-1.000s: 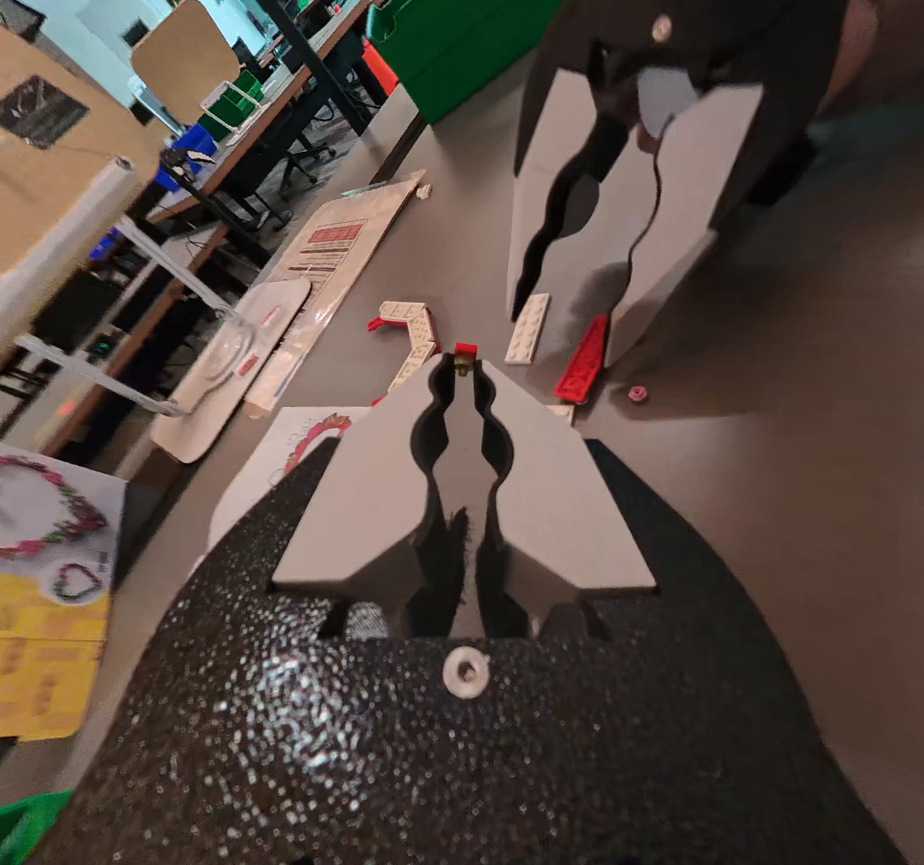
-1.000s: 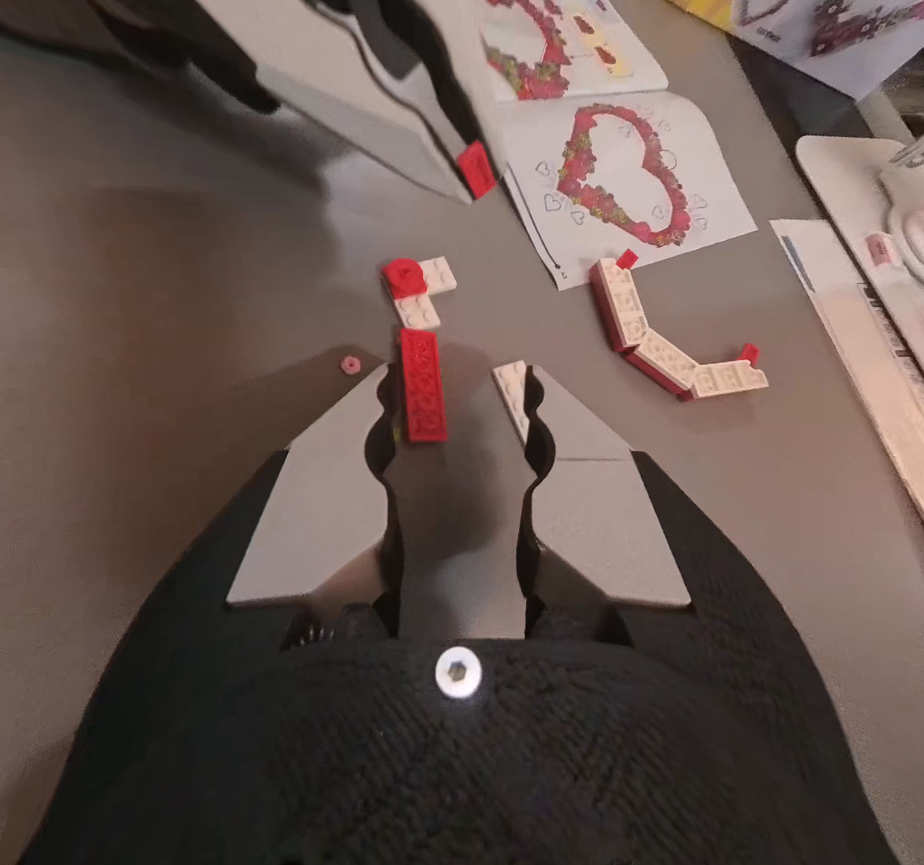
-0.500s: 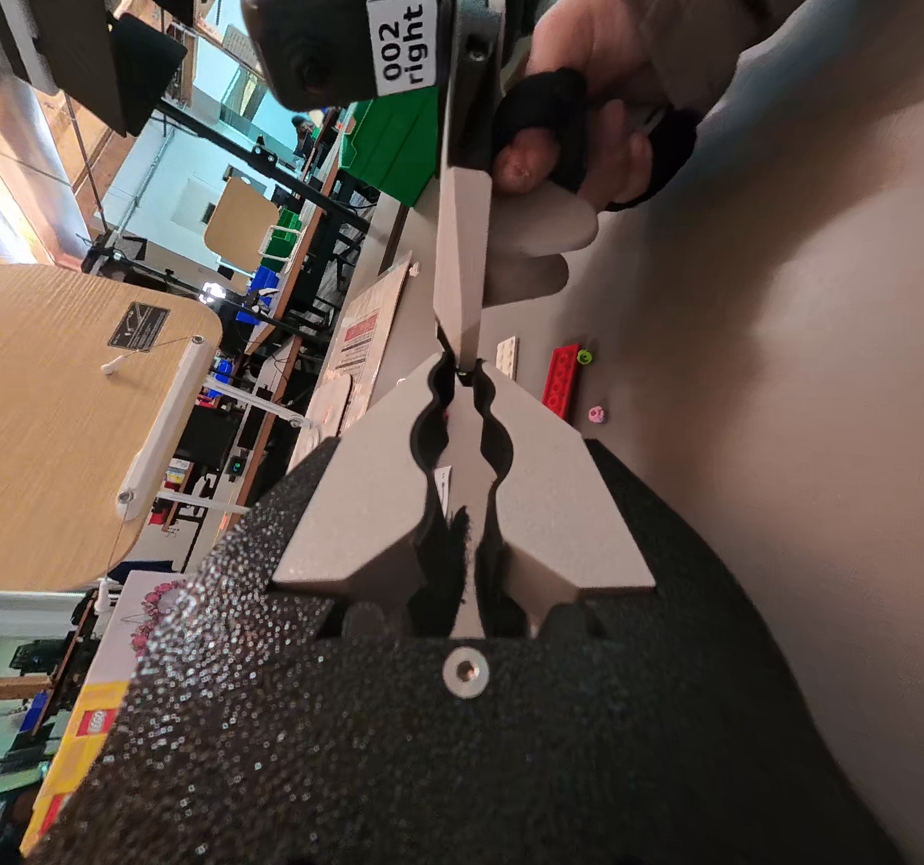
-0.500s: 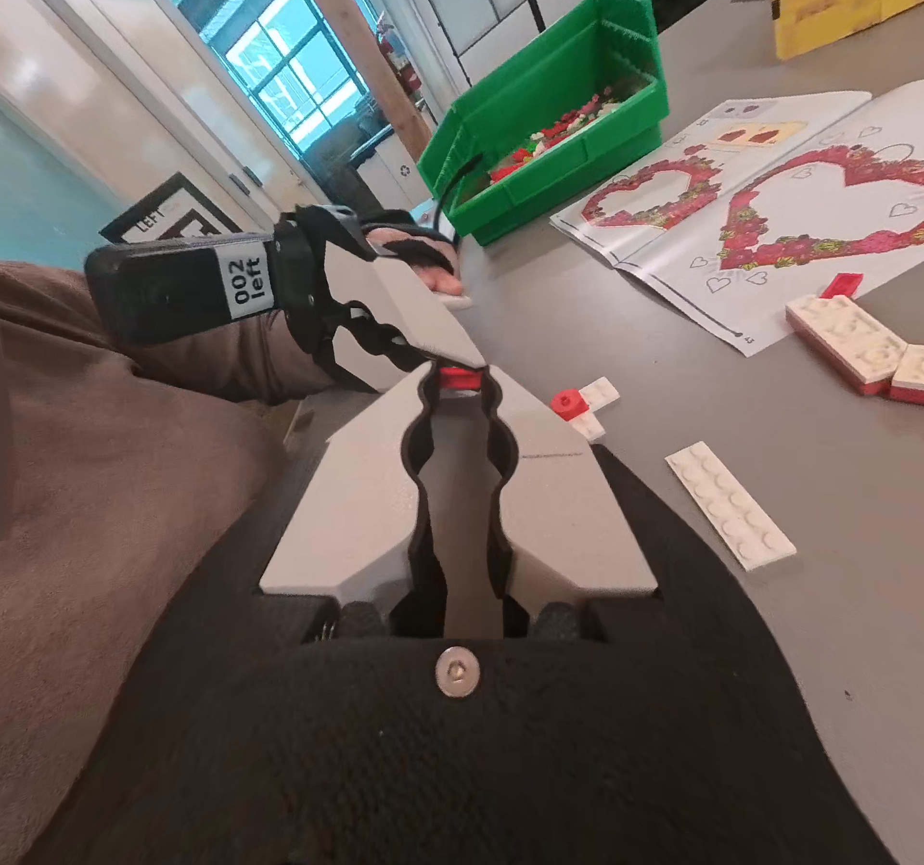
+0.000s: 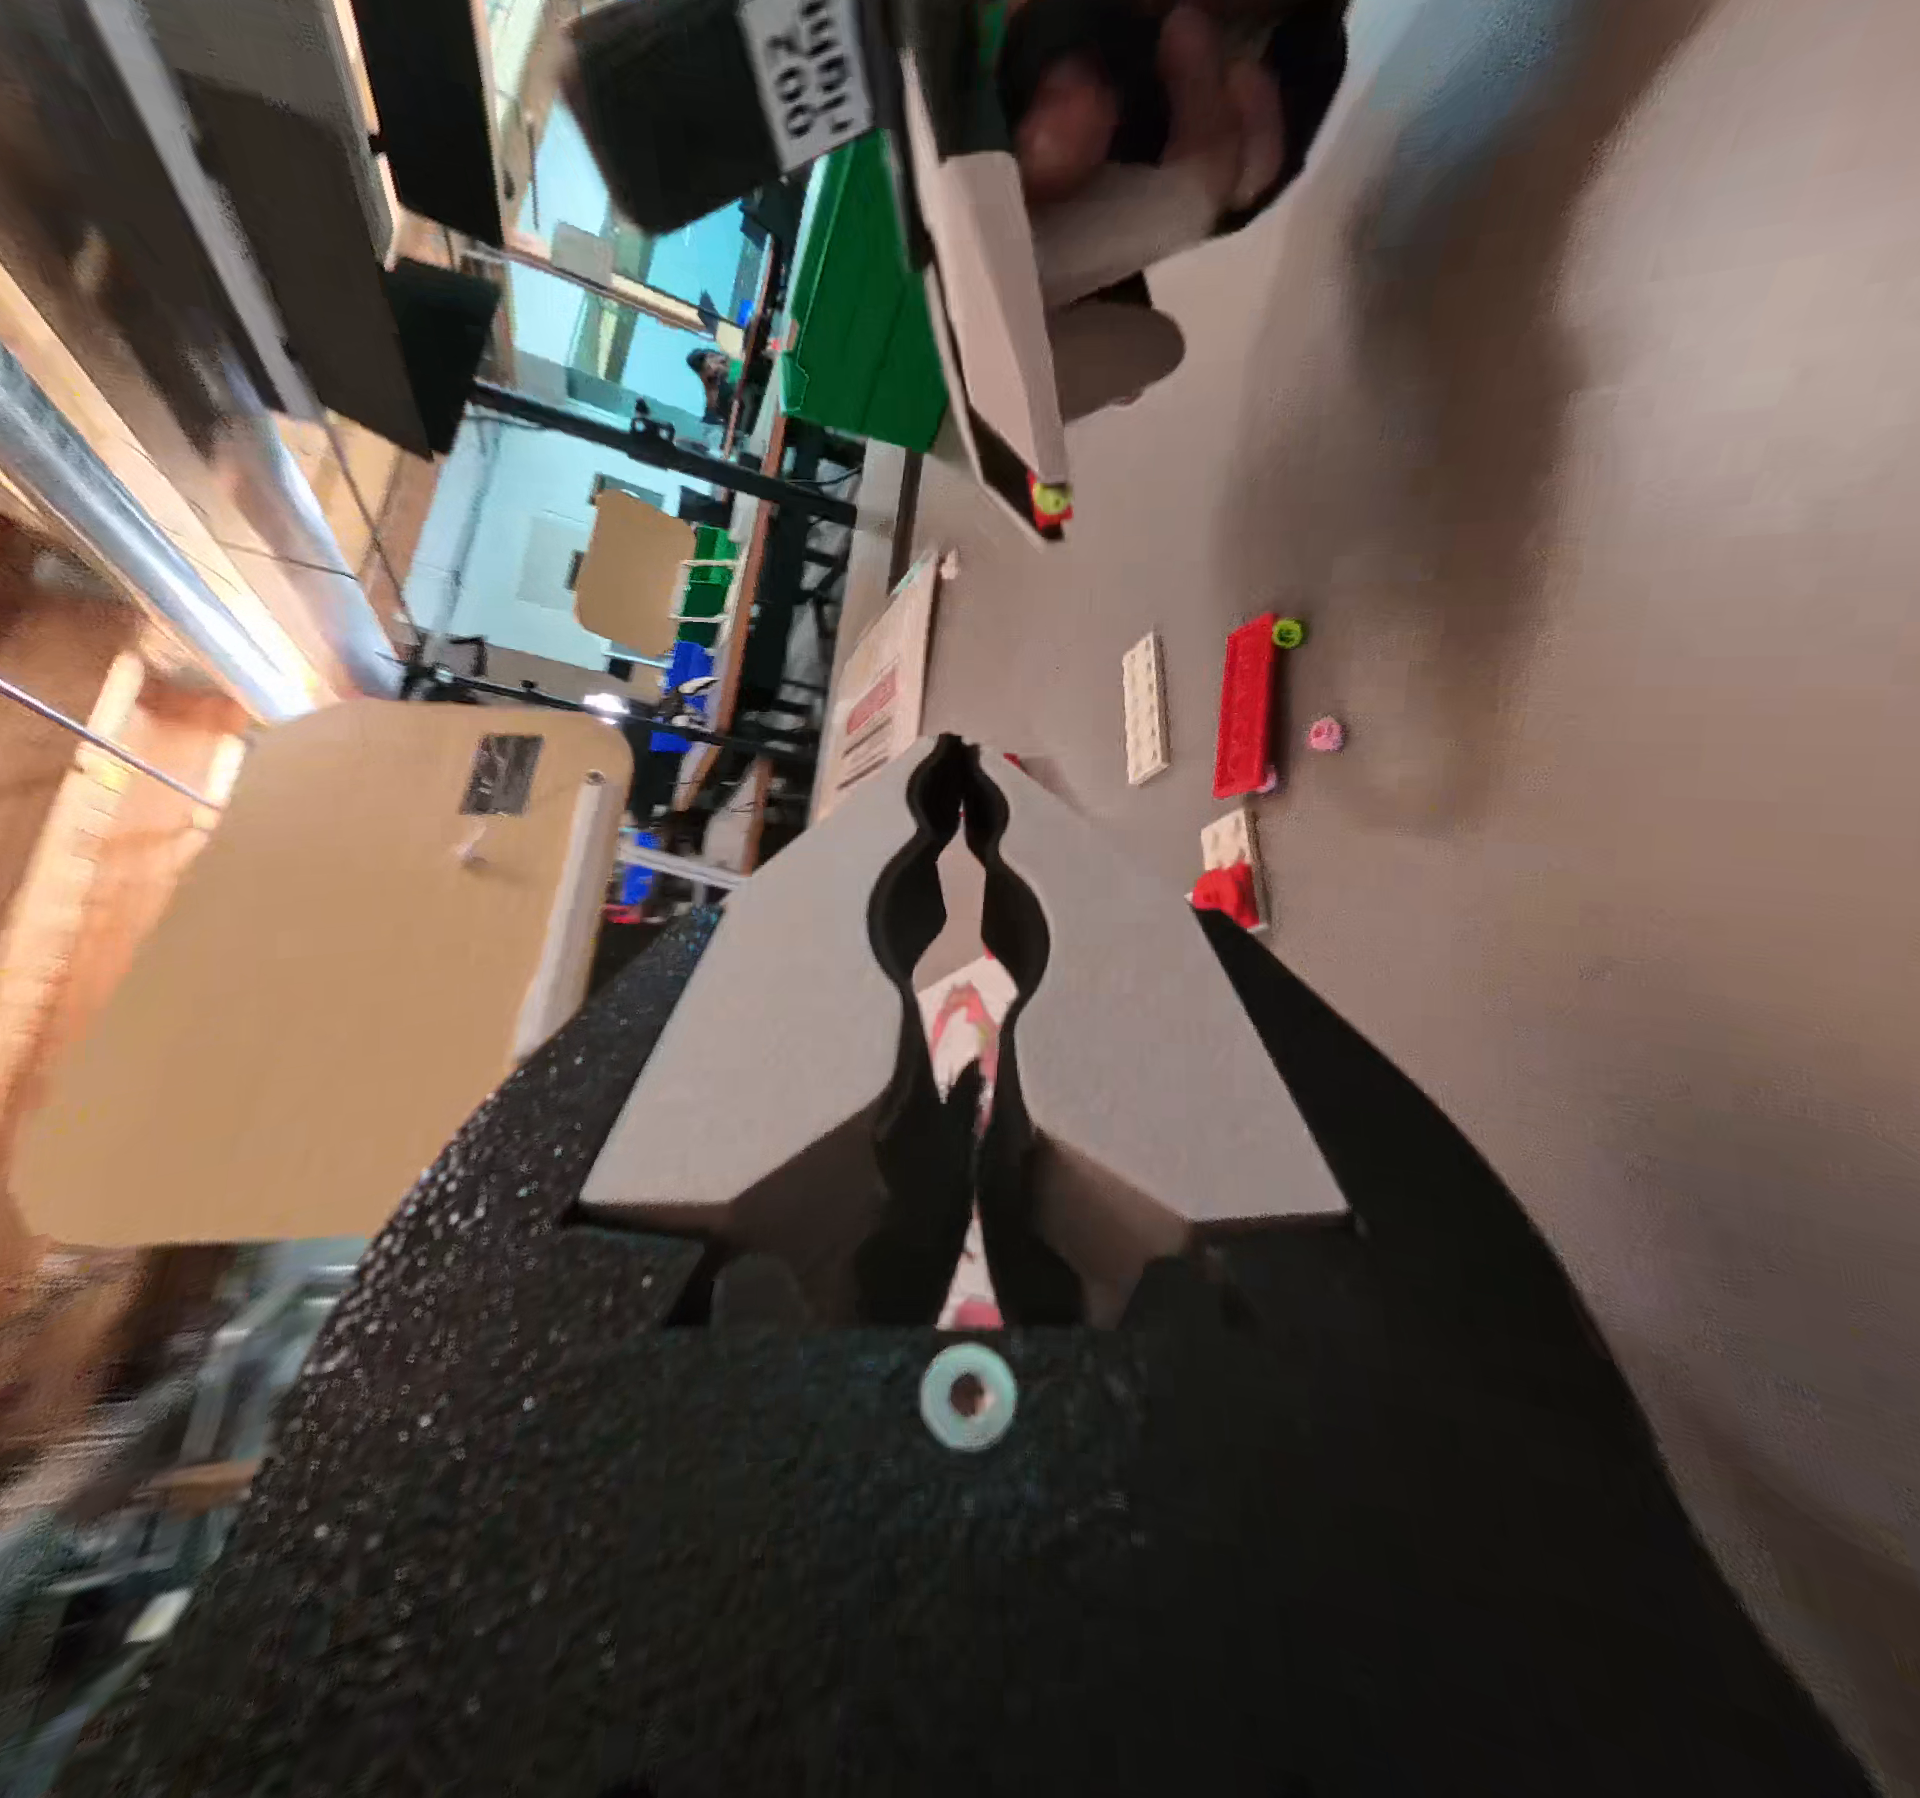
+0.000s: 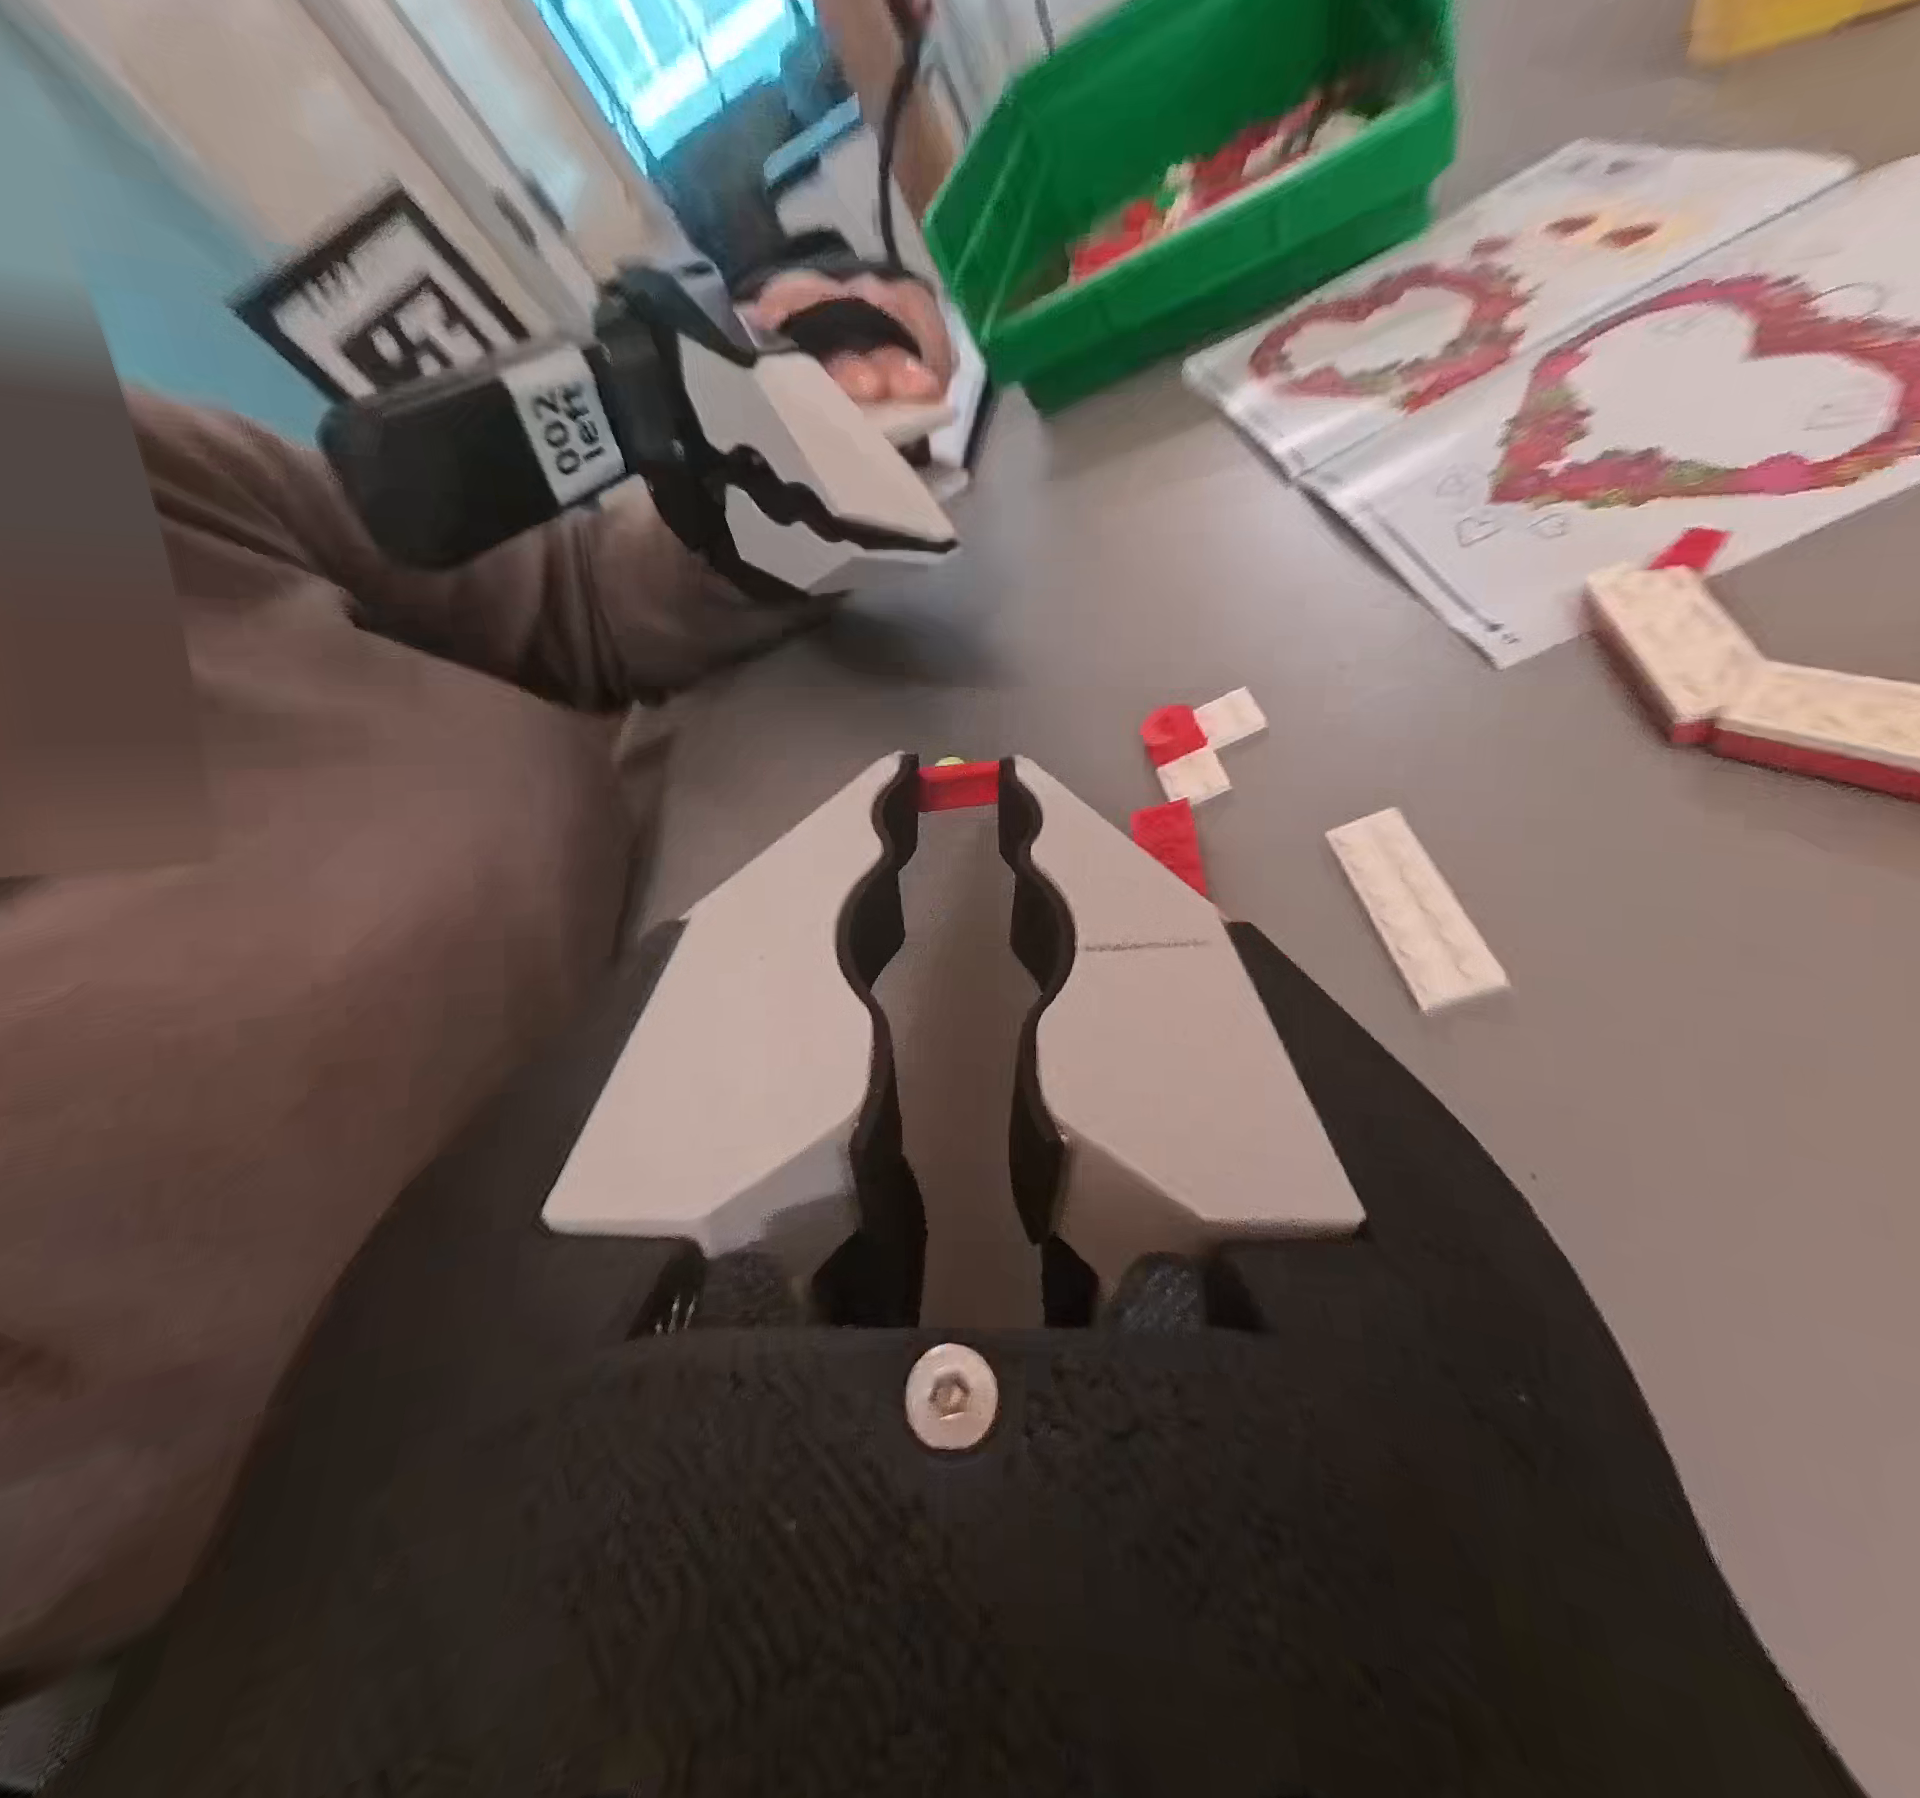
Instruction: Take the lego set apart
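My right gripper (image 6: 958,778) is shut on a small red brick (image 6: 956,790) with a lime-green stud on top, held above the grey table (image 6: 1558,1229). It also shows in the left wrist view (image 5: 1044,501), where it holds the same brick in the air. My left gripper (image 5: 951,749) is shut, with nothing visible between its tips. In the right wrist view it (image 6: 920,543) hovers apart, to the upper left. On the table lie a white plate (image 6: 1413,907), a red plate (image 5: 1247,709), a small red-and-white assembly (image 6: 1195,740) and a curved white-and-red section (image 6: 1766,699).
A green bin (image 6: 1226,294) with loose bricks stands at the back. An open booklet with heart pictures (image 6: 1662,398) lies to its right. A pink stud (image 5: 1326,734) lies near the red plate. A brown sleeve (image 6: 312,917) fills the left of the right wrist view. Spacing between my two grippers at the tips: around 6 centimetres. The white plate (image 6: 1413,907) is about 9 centimetres from my right fingertips. Look for it in the left wrist view (image 5: 1138,701) too.
The two grippers met tip to tip on the small red brick, then pulled apart. The brick stayed in my right gripper; my left gripper came away shut.
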The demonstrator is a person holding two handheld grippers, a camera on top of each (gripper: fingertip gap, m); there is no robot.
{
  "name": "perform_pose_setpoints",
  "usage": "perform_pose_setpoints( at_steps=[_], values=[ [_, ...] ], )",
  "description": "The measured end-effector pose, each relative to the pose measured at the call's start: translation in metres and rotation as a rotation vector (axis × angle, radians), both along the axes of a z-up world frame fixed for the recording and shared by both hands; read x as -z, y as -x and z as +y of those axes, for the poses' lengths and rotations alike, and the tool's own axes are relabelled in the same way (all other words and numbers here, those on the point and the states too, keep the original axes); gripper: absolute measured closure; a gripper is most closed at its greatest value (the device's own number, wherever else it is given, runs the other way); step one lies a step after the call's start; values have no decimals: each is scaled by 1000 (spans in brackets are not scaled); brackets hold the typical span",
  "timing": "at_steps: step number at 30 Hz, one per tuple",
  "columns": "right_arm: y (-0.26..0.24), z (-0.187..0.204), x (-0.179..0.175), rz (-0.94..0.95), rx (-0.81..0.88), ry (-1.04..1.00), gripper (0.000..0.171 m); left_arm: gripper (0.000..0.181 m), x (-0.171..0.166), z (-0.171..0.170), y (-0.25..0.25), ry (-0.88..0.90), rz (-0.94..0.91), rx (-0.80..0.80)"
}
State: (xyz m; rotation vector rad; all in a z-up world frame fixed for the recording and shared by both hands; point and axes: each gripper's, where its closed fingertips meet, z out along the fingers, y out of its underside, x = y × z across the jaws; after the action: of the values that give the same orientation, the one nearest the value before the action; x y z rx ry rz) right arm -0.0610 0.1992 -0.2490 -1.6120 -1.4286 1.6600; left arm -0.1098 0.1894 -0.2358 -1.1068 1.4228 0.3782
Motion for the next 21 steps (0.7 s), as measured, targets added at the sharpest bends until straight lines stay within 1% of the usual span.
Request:
perform_pose_setpoints(
  at_steps=[2,3,5,7,8,10,12,13,16,19,21],
  values=[
    [-1,8,-5,30,47,-15,157,181,-1,1,-3,91,-77,12],
    [3,6,-8,53,48,-22,157,181,0,-1,-10,130,-115,36],
    [11,-2,-11,86,30,-15,157,181,-2,-7,-24,124,-162,72],
    [17,-9,-12,102,4,-5,157,148,-9,-3,-29,67,-198,39],
    [19,-13,-12,108,-12,5,157,147,-8,-3,-32,68,-192,35],
    [21,-19,-16,130,-35,24,157,155,-4,-6,-36,79,-175,53],
    [22,-23,-17,136,-51,37,157,170,-1,-10,-37,81,-156,79],
    [22,-24,-17,138,-55,40,157,174,-1,-11,-38,74,-155,83],
    [23,-25,-17,140,-62,53,157,176,-4,-14,-40,60,-163,103],
    [24,-27,-17,139,-68,57,157,171,-2,-14,-41,64,-157,102],
    [25,-28,-17,140,-72,64,157,175,-1,-12,-39,64,-155,86]
  ],
)
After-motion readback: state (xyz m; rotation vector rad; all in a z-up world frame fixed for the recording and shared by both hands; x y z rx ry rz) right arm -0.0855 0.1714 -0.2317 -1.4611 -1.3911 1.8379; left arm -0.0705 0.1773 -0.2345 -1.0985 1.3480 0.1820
